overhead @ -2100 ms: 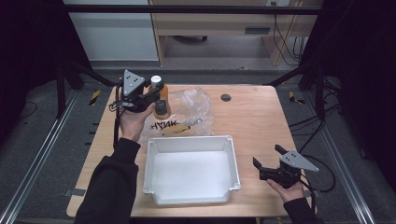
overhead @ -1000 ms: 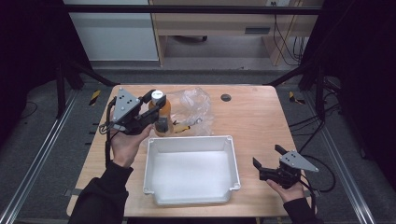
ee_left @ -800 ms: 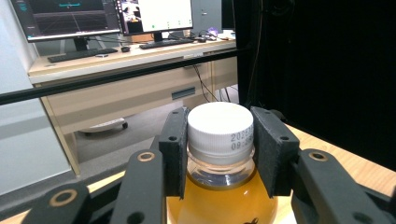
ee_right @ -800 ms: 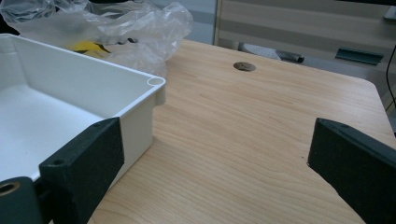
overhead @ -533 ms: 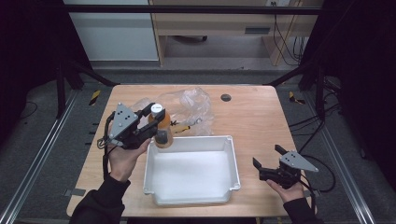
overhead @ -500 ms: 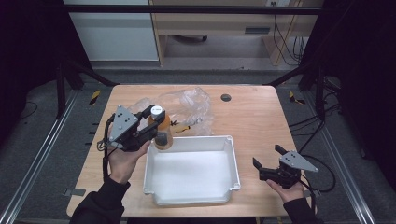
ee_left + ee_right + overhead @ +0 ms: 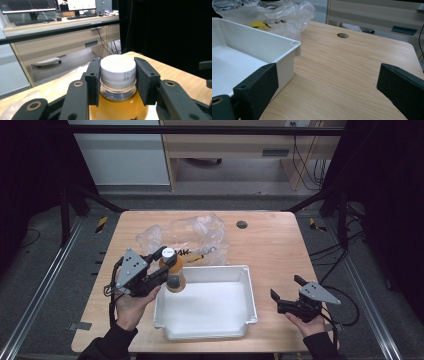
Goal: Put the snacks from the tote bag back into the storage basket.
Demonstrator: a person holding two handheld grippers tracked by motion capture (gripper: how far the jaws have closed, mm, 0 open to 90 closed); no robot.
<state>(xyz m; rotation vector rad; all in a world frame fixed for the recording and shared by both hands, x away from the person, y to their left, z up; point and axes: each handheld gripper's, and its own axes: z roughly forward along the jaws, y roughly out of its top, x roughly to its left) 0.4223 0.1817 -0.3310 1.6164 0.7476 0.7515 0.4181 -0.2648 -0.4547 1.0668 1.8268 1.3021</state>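
Both black jaws of the left gripper (image 7: pixel 117 82) press against the white screw cap (image 7: pixel 118 70) of a small bottle of amber liquid (image 7: pixel 172 270) — one pad on each side, just under the cap's top edge, where a printed date code shows. In the high view the left gripper (image 7: pixel 161 267) holds the bottle upright at the near-left corner of the white plastic tray (image 7: pixel 248 292), the bottle's base over the tray's rim. The person's left hand (image 7: pixel 129 306) grasps the gripper from below.

The right gripper (image 7: pixel 286 293) sits well apart at the table's right side, held in the right hand (image 7: pixel 309 324), its jaws spread wide and holding nothing — in its own view bare wood lies between them, with the tray's corner (image 7: pixel 295 45) beside the left jaw.

Behind the tray lies a crumpled clear plastic bag (image 7: pixel 192 234) with something yellow inside. A small dark round disc (image 7: pixel 242 224) is set in the wooden tabletop (image 7: pixel 280 250) farther back.
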